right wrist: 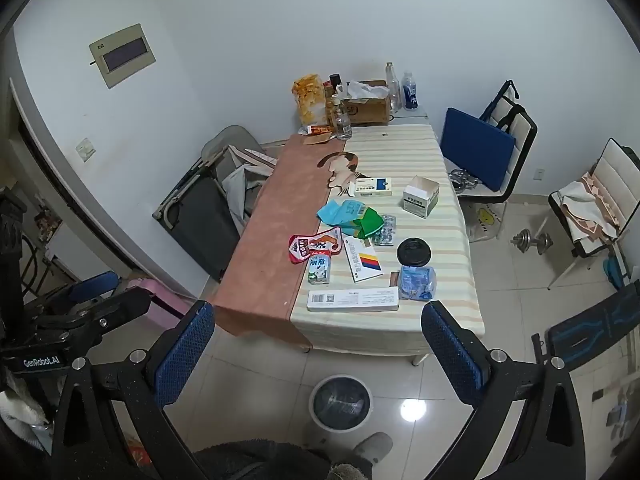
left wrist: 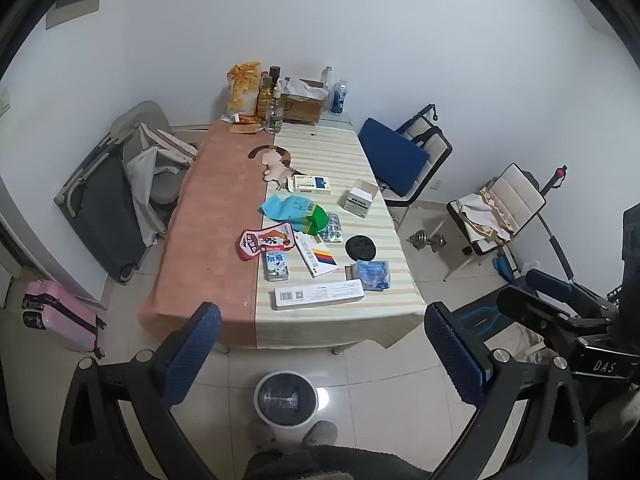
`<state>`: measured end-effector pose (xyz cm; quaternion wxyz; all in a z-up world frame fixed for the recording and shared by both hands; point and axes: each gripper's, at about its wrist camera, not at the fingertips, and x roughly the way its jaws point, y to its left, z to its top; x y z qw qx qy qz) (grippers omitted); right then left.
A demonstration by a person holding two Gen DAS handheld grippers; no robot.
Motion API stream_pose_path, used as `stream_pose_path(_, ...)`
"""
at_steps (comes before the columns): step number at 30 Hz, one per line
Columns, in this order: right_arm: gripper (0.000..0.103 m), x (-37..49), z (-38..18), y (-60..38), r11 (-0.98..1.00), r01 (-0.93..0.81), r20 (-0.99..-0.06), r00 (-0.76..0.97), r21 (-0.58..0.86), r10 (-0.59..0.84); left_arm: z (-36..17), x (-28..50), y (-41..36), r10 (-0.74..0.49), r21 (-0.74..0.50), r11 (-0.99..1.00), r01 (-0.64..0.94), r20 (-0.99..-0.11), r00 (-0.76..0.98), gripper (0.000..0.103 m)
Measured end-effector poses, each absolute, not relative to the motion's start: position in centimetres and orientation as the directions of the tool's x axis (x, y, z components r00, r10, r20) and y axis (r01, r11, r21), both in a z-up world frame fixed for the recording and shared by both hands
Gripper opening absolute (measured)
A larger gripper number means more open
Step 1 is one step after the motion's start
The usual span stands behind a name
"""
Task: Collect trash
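Litter covers the clothed table: a long white box at the front edge, a milk carton, a red snack wrapper, a black lid, a crumpled blue bag and a teal-green bag. A white bin with a black liner stands on the floor before the table. My left gripper hangs open and empty above the bin. My right gripper is also open and empty, short of the long white box and over the bin.
Bottles, a snack bag and a cardboard box crowd the table's far end. A folded cot and a pink suitcase are on the left. Chairs and dumbbells are on the right. The person's slippers touch the bin.
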<state>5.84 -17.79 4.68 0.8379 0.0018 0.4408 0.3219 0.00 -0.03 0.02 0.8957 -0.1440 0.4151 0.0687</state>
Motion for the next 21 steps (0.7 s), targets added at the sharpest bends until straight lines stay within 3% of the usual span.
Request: stream_pose_path(21,0.103,6.7,5.1,-17.9,0.788,-0.54,-0.744,0.388,0.295,0.544,0.7,1.5,-1.3,-0.034,-0.235,0.946,-0.223,-0.756,0.653,0.103)
